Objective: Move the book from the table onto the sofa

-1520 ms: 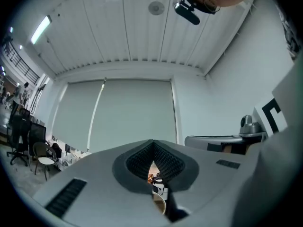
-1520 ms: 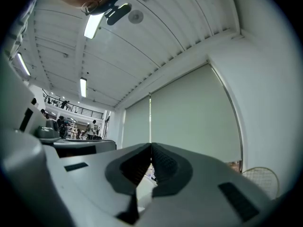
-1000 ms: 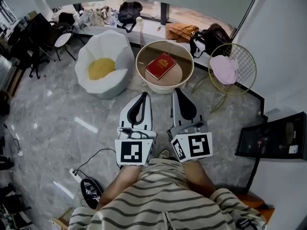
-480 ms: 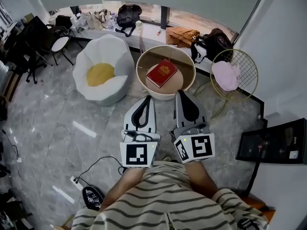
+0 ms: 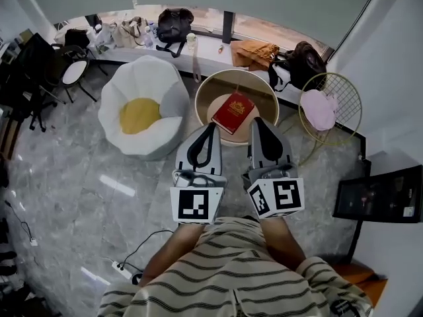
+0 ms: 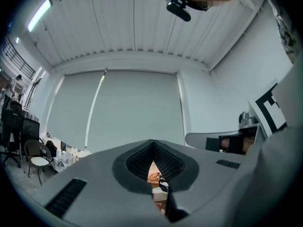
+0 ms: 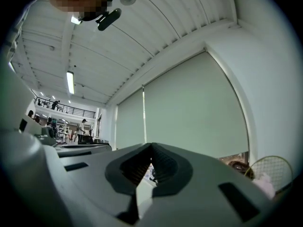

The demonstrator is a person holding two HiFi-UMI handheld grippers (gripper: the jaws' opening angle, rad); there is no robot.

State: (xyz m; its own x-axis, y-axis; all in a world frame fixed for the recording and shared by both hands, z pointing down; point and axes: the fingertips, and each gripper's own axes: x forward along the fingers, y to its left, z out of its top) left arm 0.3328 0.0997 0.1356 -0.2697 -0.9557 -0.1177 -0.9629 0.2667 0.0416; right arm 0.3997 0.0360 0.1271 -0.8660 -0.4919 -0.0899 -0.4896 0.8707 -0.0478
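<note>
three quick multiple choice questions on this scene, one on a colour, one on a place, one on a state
1. The cushion on the white sofa is: A yellow, B blue, C green.
2. The red book lies: A on the sofa, B on the round table, C under the sofa.
3. The left gripper and right gripper are: A wide open, B shut on the book, C shut and empty.
Answers: 1 A, the cushion shows yellow in the head view; 2 B, the book rests inside the table's rim; 3 C, each gripper view shows jaws together with nothing between.
</note>
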